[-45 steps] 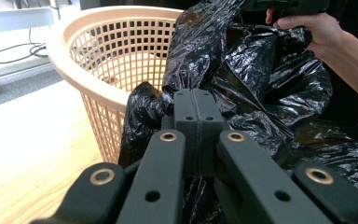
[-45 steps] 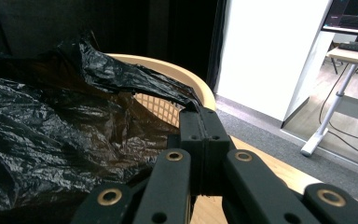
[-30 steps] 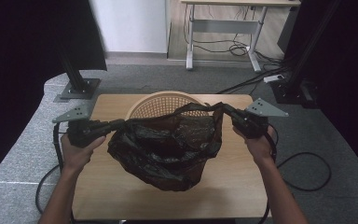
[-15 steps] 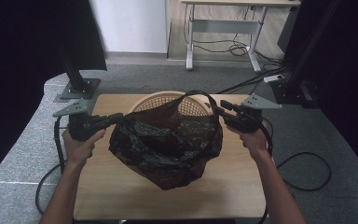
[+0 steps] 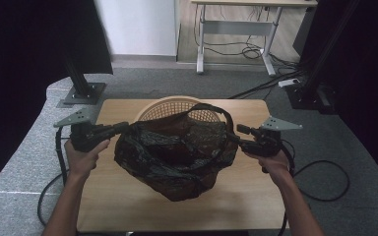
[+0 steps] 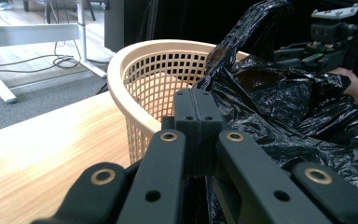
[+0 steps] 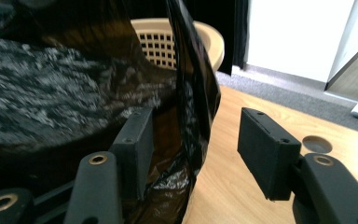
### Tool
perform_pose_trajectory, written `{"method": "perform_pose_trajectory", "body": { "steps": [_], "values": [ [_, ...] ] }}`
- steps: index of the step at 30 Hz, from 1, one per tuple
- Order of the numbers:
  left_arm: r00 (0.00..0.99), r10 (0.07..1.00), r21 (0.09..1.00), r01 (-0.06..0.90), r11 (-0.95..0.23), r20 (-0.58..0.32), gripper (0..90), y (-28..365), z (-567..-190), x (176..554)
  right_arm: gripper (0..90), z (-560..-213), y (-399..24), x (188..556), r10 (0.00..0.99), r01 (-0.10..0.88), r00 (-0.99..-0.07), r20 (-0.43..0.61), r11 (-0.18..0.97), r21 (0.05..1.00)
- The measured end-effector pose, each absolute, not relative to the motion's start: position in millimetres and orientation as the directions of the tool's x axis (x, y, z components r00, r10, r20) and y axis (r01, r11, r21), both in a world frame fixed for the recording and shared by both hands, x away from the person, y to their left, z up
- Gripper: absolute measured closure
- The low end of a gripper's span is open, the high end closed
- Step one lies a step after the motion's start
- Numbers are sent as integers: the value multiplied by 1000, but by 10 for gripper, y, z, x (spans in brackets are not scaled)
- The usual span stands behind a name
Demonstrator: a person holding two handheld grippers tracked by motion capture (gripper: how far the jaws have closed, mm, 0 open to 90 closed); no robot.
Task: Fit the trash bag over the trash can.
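Note:
A crumpled black plastic bag (image 5: 177,157) hangs and sags on the wooden table (image 5: 128,206), in front of a beige mesh basket (image 5: 167,108). My left gripper (image 5: 120,128) is shut on the bag's left edge; in the left gripper view its jaws (image 6: 198,105) meet beside the bag (image 6: 298,116) and the basket (image 6: 144,74). My right gripper (image 5: 238,132) is at the bag's right edge. Its jaws have just been opening. In the right gripper view they (image 7: 198,135) stand apart, with a strip of the bag (image 7: 191,70) loose between the pads.
The table has a round cable hole (image 7: 317,143) near its right side. Black posts on base plates stand at the left (image 5: 81,93) and right (image 5: 310,96). A white desk frame (image 5: 236,29) and cables lie beyond on grey carpet.
The right gripper has sunk a little and its jaws have come apart, releasing the bag's right edge. The bag has slumped lower on the table. The left gripper has stayed put.

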State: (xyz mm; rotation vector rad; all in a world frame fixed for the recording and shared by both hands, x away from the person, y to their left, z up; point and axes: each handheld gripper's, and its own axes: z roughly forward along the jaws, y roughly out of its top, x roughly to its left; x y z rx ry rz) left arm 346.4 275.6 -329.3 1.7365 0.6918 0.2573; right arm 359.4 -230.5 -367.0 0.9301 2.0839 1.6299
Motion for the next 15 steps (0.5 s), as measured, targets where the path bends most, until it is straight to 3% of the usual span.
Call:
{"method": "perform_pose_trajectory", "body": {
  "steps": [3, 8, 15],
  "values": [
    [800, 573, 942, 306, -134, -178, 898, 2762, -3288, 3461, 517, -3708, -2286, 3628, 662, 307, -736, 142, 139, 942],
    [802, 570, 945, 300, -128, -178, 899, 2779, -3276, 3453, 856, -3722, -2217, 3660, 655, 316, -750, 95, 229, 921],
    [795, 584, 952, 280, -120, -161, 899, 2823, -3196, 3471, 886, -3448, -2174, 3689, 704, 232, -710, -10, 247, 941]
  ]
}}
